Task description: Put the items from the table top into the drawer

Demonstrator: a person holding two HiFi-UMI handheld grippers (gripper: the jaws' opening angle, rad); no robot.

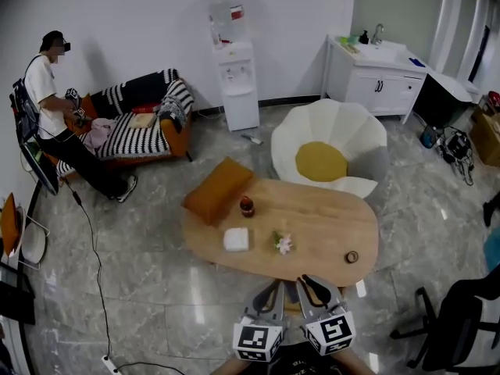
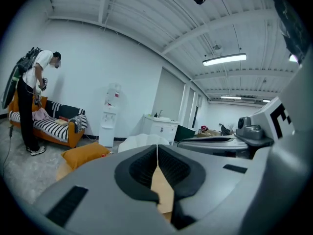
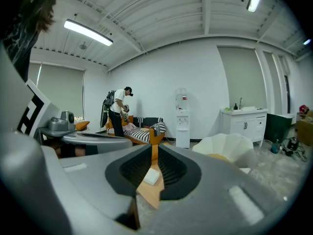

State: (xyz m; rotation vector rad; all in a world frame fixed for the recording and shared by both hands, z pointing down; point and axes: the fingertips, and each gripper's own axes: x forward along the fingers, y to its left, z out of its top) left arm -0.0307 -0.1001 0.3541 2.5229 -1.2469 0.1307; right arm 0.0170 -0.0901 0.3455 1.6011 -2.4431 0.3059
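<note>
The left gripper (image 2: 157, 151) is holding its jaws pressed together, the right gripper (image 3: 151, 148) nearly so, both empty at the oval wooden table's (image 1: 328, 217) near edge. 4 items are waiting on it: white box (image 1: 237, 239), red jar (image 1: 247, 206), flower (image 1: 283, 242), small ring (image 1: 352, 257). The jaws likely need spreading wide before reaching; no drawer is showing.

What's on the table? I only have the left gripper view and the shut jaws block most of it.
Observer: The head view shows four small things on the table: a dark red jar, a white block, a small flower and a small brown ring.
Operator: Which one is the right gripper aimed at?
Observer: In the right gripper view, the right gripper has its jaws together with nothing held, and the white block shows straight ahead in the slot below their tips.
</note>
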